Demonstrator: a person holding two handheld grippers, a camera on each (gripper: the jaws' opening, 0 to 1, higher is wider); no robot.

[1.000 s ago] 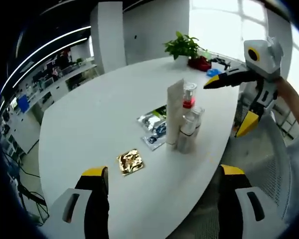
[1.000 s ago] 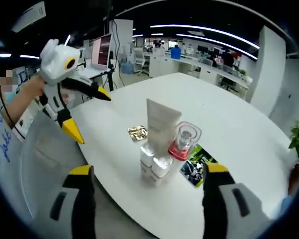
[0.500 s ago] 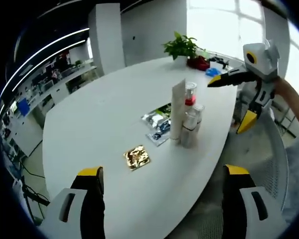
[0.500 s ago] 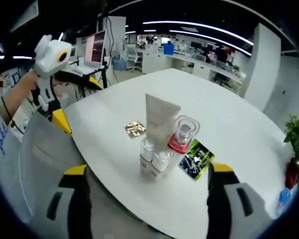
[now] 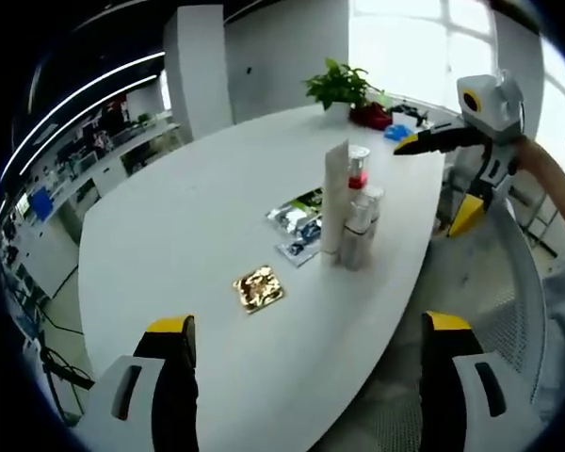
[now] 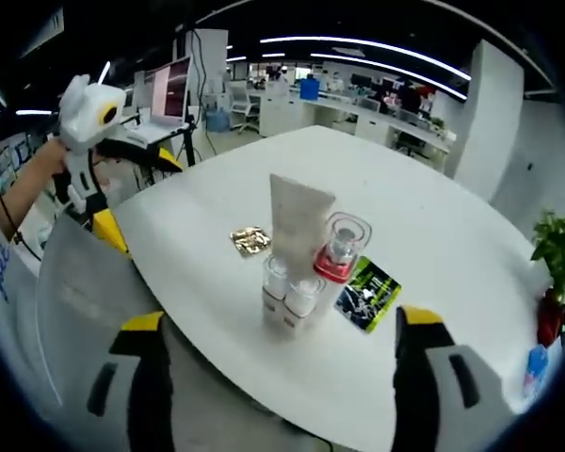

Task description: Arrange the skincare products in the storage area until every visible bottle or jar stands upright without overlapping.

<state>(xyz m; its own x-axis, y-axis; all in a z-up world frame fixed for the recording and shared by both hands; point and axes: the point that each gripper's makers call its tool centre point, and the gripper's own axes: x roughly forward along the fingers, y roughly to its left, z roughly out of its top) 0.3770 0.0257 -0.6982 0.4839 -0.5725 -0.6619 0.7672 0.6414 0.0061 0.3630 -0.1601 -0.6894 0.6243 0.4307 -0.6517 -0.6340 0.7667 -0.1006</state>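
A tall white tube [image 5: 335,198] [image 6: 298,221] stands upright on the white table [image 5: 188,217] [image 6: 433,235] in a tight cluster. Beside it stand two small clear bottles [image 5: 360,226] [image 6: 289,299] and a clear bottle with a red base [image 5: 357,168] [image 6: 340,250]. My left gripper [image 5: 306,377] is open near the table's edge, well short of the cluster; it appears at the left of the right gripper view [image 6: 127,198]. My right gripper [image 6: 275,377] is open and empty, also back from the cluster; it hangs in the air at the right of the left gripper view [image 5: 443,184].
A gold foil sachet [image 5: 257,287] [image 6: 250,239] and several printed sachets [image 5: 297,221] [image 6: 368,293] lie flat near the bottles. A potted plant [image 5: 344,87] [image 6: 557,273] and a red object stand at the table's far end. Office desks and a monitor [image 6: 190,89] are behind.
Both cameras have drawn back a little, so the cluster looks smaller. The bottles, tube and sachets have not moved. Both grippers stay open.
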